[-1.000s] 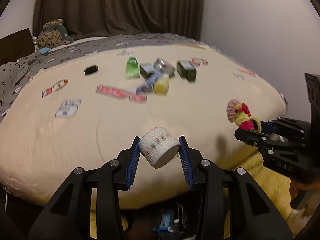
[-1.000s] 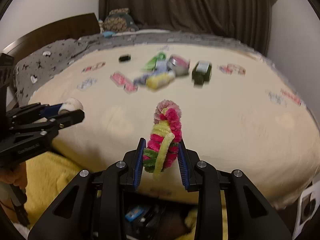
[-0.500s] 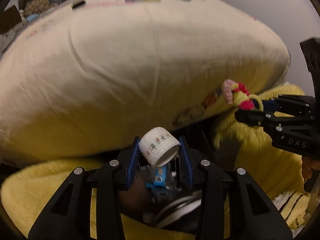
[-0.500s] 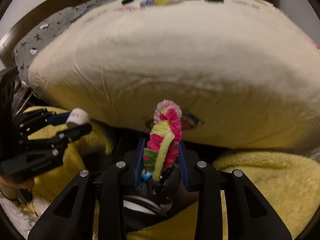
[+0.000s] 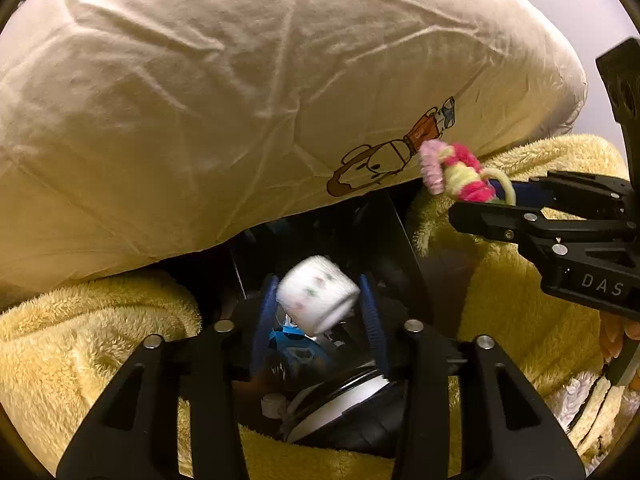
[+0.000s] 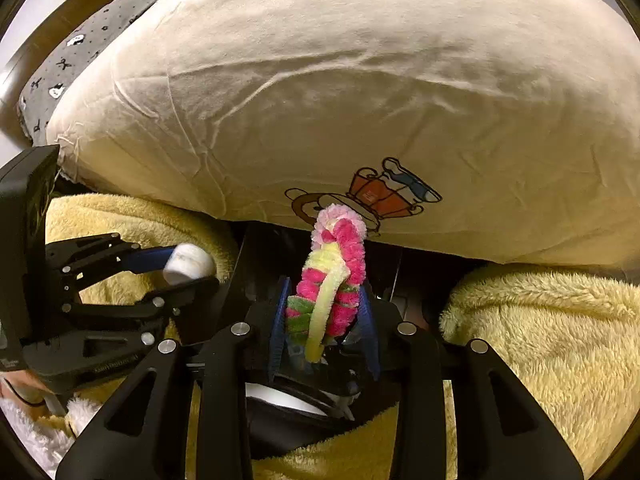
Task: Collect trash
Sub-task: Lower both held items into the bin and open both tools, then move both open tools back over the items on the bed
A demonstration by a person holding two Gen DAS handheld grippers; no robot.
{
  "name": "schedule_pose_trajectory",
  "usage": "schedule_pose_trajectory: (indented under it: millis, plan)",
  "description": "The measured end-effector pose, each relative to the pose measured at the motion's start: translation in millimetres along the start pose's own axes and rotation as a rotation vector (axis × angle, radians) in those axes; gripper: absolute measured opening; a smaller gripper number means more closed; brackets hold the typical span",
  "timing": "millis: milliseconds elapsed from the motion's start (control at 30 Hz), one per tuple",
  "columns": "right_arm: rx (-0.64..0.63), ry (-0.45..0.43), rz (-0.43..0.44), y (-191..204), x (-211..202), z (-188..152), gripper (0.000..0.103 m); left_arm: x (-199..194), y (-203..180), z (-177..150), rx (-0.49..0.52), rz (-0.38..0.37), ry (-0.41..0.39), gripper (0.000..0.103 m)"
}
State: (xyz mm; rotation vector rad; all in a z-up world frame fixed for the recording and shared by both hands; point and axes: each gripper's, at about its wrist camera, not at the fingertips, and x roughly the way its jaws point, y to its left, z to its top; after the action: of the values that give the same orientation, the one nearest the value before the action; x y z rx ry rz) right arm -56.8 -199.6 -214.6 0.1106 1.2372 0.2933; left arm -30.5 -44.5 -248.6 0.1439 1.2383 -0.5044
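Observation:
My left gripper (image 5: 318, 308) is open. A white bandage roll (image 5: 318, 298) with small coloured marks sits blurred between its pads, loose and tilting over a dark bin (image 5: 380, 232) below. The roll also shows in the right wrist view (image 6: 188, 262). My right gripper (image 6: 324, 320) is shut on a twist of pink, yellow and green pipe cleaners (image 6: 332, 272) and holds it over the same bin (image 6: 384, 272). The pipe cleaners show at the right in the left wrist view (image 5: 456, 172).
The cream bed cover (image 5: 240, 92) with a cartoon print bulges over the bin from behind. A fluffy yellow blanket (image 6: 540, 340) lies on both sides of the bin. Inside the bin lie a blue wrapper (image 5: 296, 346) and a black-and-white round object (image 5: 348, 396).
Both grippers have tipped down from the bed top to the bin at its foot. The left jaws have widened and the bandage roll has come loose. The right grip is unchanged.

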Motion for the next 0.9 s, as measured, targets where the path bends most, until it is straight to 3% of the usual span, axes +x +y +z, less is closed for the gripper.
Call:
schedule_pose_trajectory:
  millis: [133, 300, 500, 633, 900]
  plan:
    - [0.005, -0.017, -0.009, 1, -2, 5, 0.055, -3, -3, 3, 0.016, 0.034, -0.017, 0.065]
    - [0.026, -0.063, -0.039, -11, -18, 11, 0.057, -14, 3, 8, 0.006, 0.08, -0.049, 0.071]
    - [0.013, -0.189, -0.138, -19, -57, 22, 0.069, -45, 13, 19, -0.012, 0.123, -0.128, 0.075]
    - [-0.04, -0.31, -0.294, -17, -84, 38, 0.072, -78, 27, 30, -0.033, 0.149, -0.223, 0.075]
    - [-0.006, -0.463, -0.321, -31, -119, 91, 0.072, -118, 38, 83, -0.049, 0.185, -0.371, 0.075]
